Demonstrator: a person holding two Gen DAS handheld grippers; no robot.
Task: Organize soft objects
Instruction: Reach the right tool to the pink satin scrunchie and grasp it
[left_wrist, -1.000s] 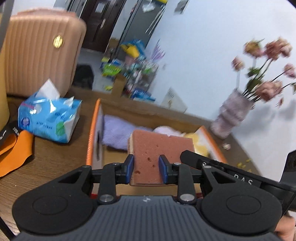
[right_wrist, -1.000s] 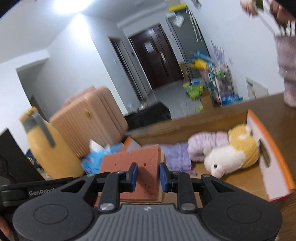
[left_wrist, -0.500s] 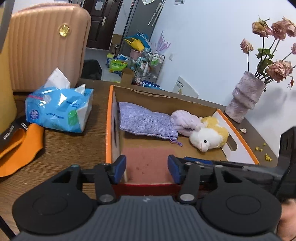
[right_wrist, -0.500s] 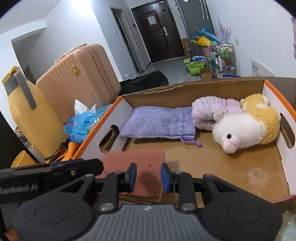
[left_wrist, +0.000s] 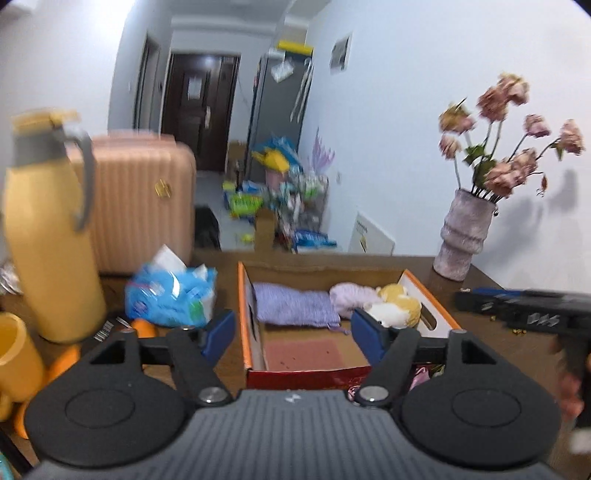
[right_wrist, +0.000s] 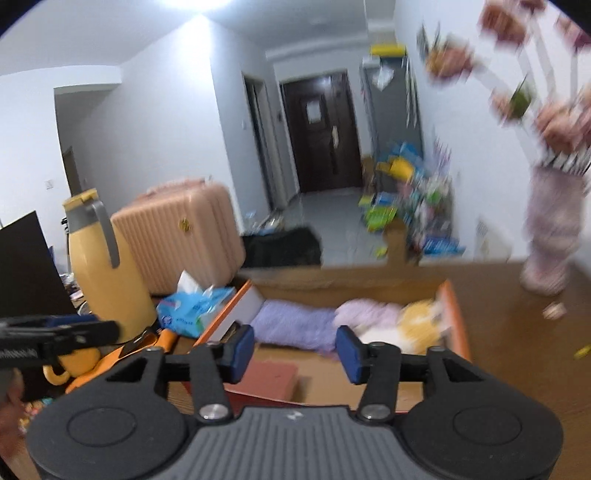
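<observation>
Currently, left wrist view: cardboard box (left_wrist: 424, 295) is the landmark. Tissue pack (left_wrist: 170, 299) and yellow flask (left_wrist: 48, 236) sit left of it, vase (left_wrist: 463, 240) beyond its right corner. Inside: red sponge (left_wrist: 304, 354) at near end, purple pouch (left_wrist: 291, 304) and plush toy (left_wrist: 397, 306) at far end. Left gripper (left_wrist: 293, 336) jaws opening, empty.

Right wrist view: blurred. Right gripper (right_wrist: 294, 349) short of the box (right_wrist: 452, 317), jaws opening, nothing between; sponge (right_wrist: 267, 378) in near-left corner.
</observation>
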